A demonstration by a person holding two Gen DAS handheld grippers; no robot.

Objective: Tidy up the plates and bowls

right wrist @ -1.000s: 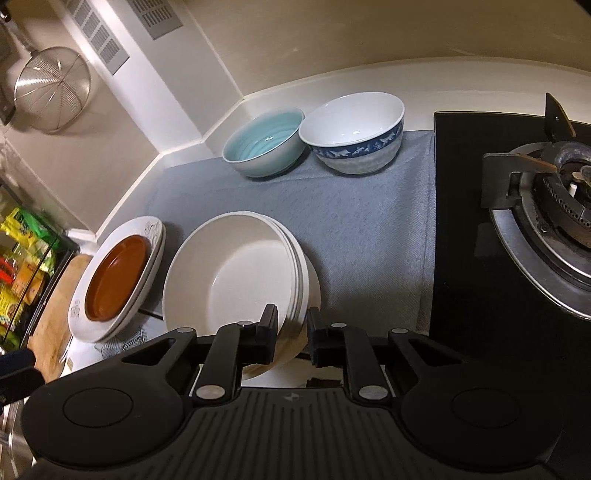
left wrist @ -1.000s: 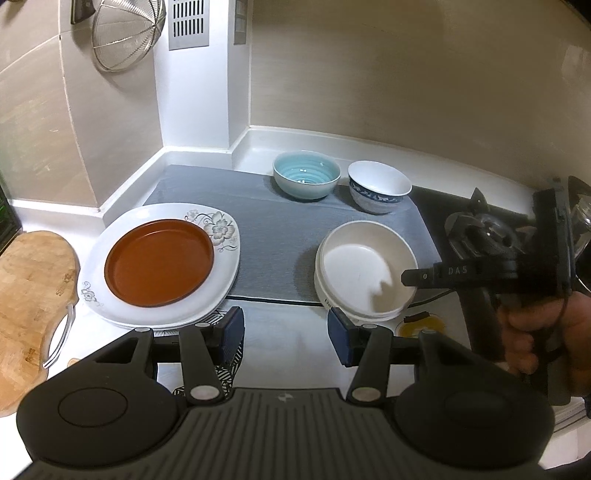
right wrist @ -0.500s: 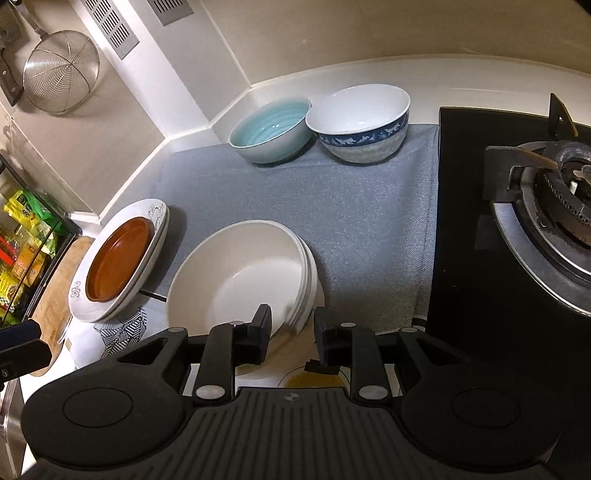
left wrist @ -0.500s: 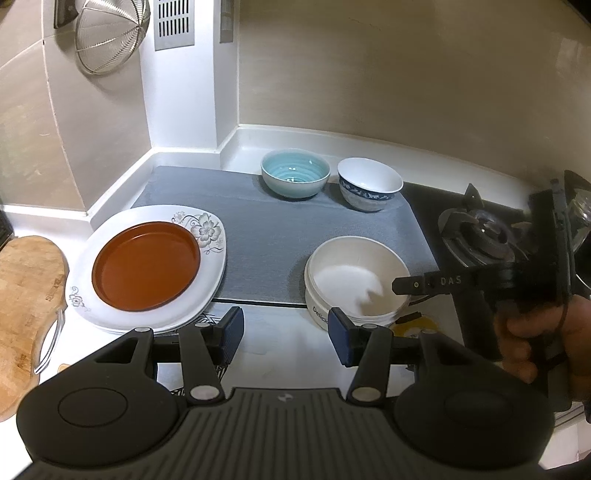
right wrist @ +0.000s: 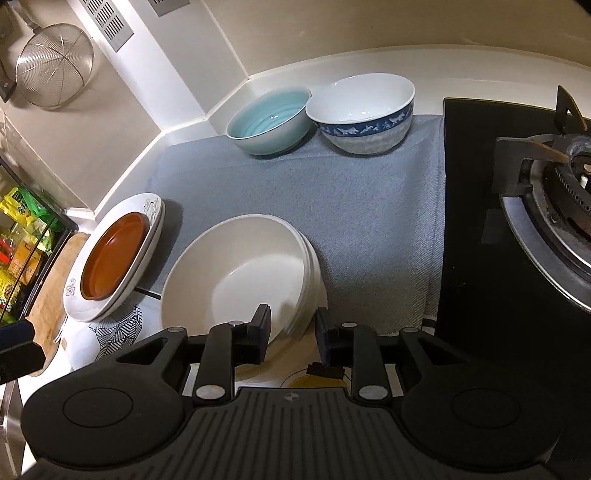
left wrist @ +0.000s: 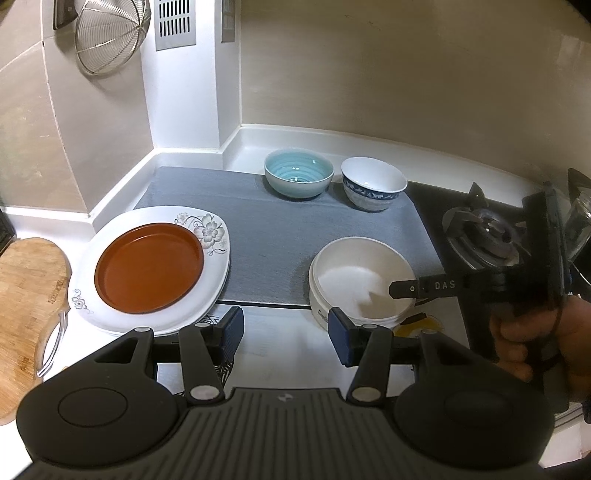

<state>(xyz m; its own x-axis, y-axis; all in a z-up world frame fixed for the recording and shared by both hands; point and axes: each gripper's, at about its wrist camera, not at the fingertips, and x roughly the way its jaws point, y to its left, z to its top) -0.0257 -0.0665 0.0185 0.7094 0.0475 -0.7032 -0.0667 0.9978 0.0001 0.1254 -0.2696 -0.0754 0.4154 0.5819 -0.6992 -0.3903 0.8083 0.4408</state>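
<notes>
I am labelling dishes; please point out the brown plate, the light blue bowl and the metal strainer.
brown plate [left wrist: 147,267]: left wrist view, flat centre.
light blue bowl [right wrist: 267,120]: right wrist view, inside.
metal strainer [left wrist: 110,33]: left wrist view, wire mesh.

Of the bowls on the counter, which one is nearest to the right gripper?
The plain white bowl at the mat's front edge, topping a stack. The right gripper straddles its rim; the light blue bowl and blue-patterned bowl stand by the back wall.

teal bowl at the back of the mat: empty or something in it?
Empty. The teal bowl stands upright on the grey mat, and both wrist views show only its bare ribbed glaze inside.
</notes>
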